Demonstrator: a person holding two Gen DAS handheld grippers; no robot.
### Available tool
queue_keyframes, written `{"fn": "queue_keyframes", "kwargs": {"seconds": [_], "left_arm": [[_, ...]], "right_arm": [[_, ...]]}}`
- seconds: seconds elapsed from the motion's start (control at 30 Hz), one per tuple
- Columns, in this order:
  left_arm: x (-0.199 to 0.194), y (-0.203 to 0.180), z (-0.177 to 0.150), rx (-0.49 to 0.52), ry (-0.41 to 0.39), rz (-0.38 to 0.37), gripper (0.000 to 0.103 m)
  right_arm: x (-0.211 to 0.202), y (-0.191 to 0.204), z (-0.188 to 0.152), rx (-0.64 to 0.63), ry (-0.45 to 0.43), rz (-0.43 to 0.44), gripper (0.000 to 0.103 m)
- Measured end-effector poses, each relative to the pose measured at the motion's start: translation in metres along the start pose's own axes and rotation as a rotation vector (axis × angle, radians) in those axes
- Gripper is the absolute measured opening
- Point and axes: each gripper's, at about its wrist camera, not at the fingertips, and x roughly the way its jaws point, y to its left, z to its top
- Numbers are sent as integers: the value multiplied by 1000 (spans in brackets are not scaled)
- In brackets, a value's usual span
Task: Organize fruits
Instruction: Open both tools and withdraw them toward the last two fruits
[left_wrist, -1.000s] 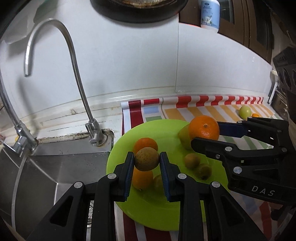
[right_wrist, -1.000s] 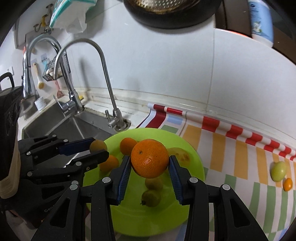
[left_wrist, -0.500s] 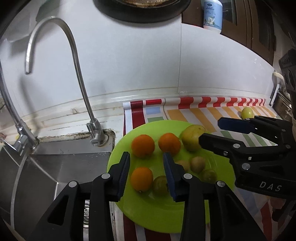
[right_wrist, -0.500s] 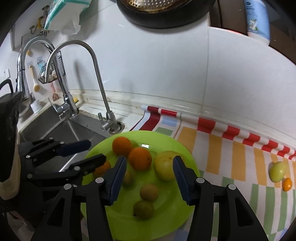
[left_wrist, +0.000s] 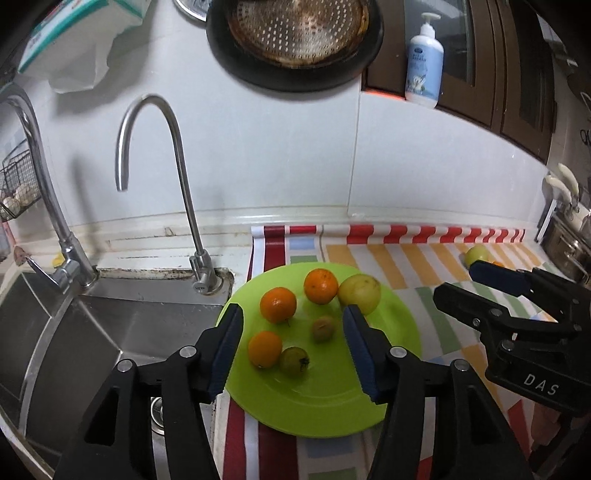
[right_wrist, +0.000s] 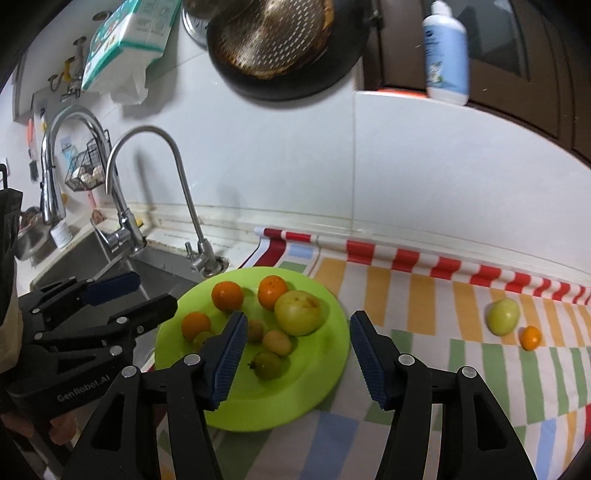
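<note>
You've let go of both fruits: the orange (right_wrist: 272, 291) and the small brown fruit (left_wrist: 324, 328) now rest on the green plate (left_wrist: 332, 402). Your left gripper (left_wrist: 291, 345) and right gripper (right_wrist: 295, 347) have just been opening, with nothing gripped between their fingers.

Left tongs (left_wrist: 291, 314) and right tongs (right_wrist: 295, 317) side by side, tilted downward, jaws just opened, empty.

Home kitchen: sink (left_wrist: 74, 332), faucet (left_wrist: 177, 177), hanging pan (left_wrist: 295, 40).
</note>
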Motion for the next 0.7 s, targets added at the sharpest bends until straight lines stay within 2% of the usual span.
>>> {"fn": "queue_keyframes", "kwargs": {"seconds": [0.17, 0.23, 0.33, 0.7], "left_arm": [[-17, -15, 2, 15, -25, -3, 63], [-23, -23, 2, 25, -35, -15, 69], [-32, -35, 1, 49, -63, 1, 74], [-49, -79, 1, 66, -93, -42, 86]], "right_arm": [[-24, -9, -4, 15, -32, -39, 66], [-33, -14, -6, 28, -40, -54, 67], [-48, -23, -10, 52, -61, -78, 76], [-91, -58, -25, 72, -90, -182, 84]]}}
